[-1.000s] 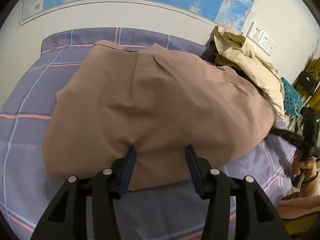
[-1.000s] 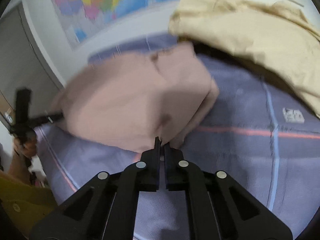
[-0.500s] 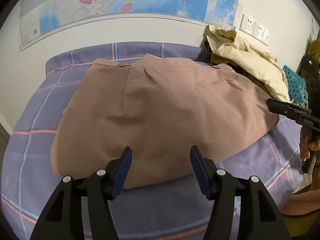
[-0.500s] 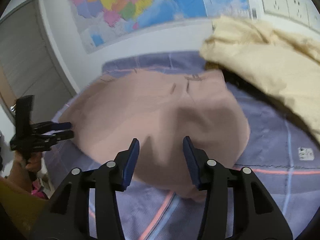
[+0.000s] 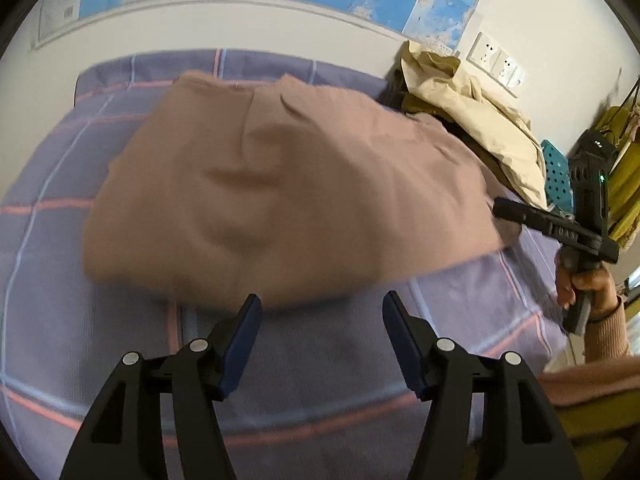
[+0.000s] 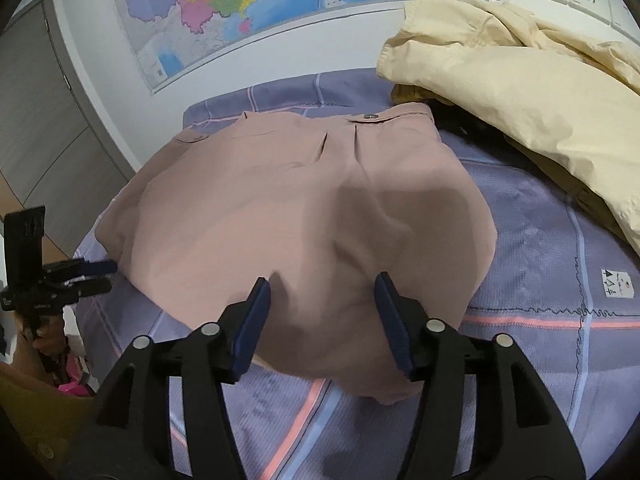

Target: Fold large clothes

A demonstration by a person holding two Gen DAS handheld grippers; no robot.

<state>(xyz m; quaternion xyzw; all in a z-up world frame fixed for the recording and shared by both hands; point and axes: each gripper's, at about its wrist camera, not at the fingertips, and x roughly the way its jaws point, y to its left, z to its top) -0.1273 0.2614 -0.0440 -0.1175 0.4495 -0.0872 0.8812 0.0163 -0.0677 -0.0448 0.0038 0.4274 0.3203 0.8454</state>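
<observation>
pink garment (image 6: pixel 296 216) folded on checked bed (image 6: pixel 532 240), beside cream jacket (image 6: pixel 500 80) | soft, light, floppy (pinch near-edge corners) | left gripper (image 5: pixel 322 322) – right gripper (image 6: pixel 322 302) jaws opening, nothing held

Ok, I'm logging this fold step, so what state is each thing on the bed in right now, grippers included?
Pink garment: folded over, lying flat on the bed, held by nothing.
Cream garment: unfolded, heaped by the wall.
Checked bedsheet: spread flat under both.
Left gripper: opening, nothing between its fingers.
Right gripper: opening above the pink garment's near edge, not gripping it.
</observation>
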